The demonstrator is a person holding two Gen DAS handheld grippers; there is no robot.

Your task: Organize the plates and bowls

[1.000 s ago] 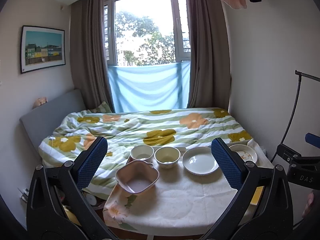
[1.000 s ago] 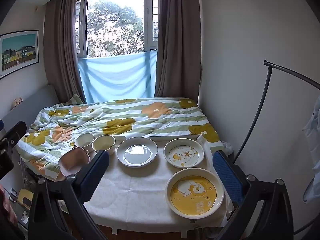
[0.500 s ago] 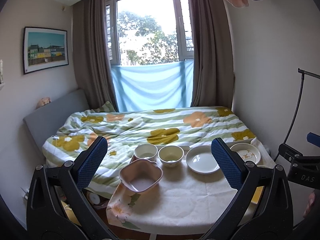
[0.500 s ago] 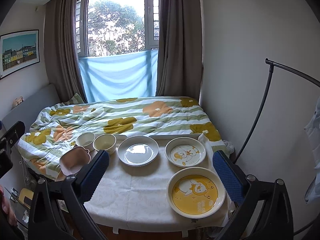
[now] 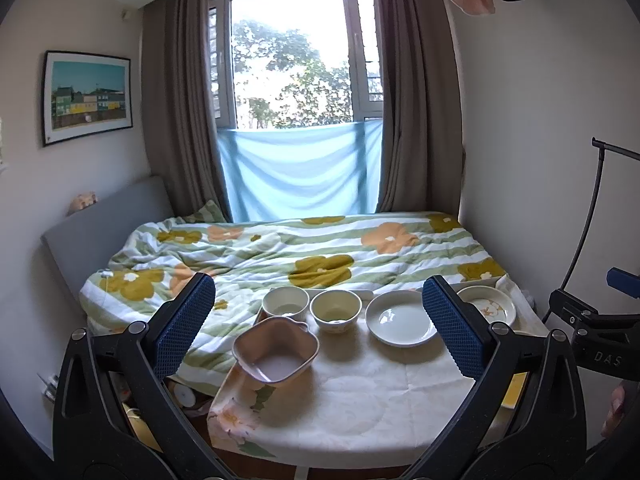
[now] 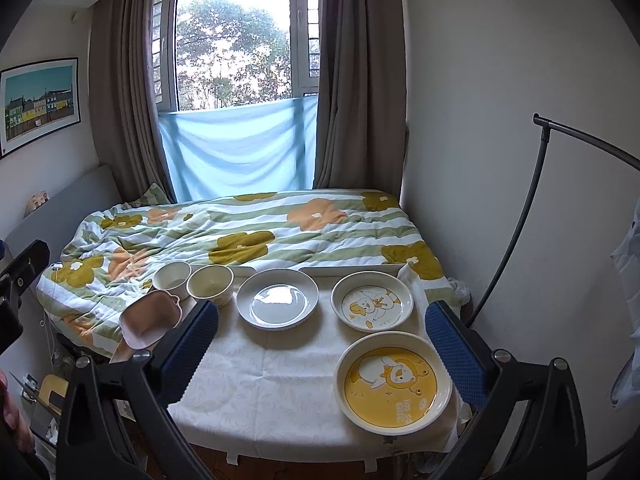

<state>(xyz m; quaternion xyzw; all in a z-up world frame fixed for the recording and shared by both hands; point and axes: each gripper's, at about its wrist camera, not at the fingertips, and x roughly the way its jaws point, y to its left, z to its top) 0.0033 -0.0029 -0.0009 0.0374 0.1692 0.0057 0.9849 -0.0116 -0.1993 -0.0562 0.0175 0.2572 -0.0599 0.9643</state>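
On the white-clothed table stand a pink bowl, two cream bowls, a plain white plate, a small duck plate and a large yellow duck plate. My left gripper hovers open before the pink bowl, well above the table's near edge, holding nothing. My right gripper is open too, empty, above the table's near half with the yellow plate by its right finger.
A bed with a flowered quilt lies right behind the table. A black curved stand rises at the right wall. Clutter sits on the floor left of the table. The other gripper's body shows at the right edge.
The left wrist view has risen and pulled back a little, so the dishes sit lower and smaller. The right gripper barely shifted. No dish has moved.
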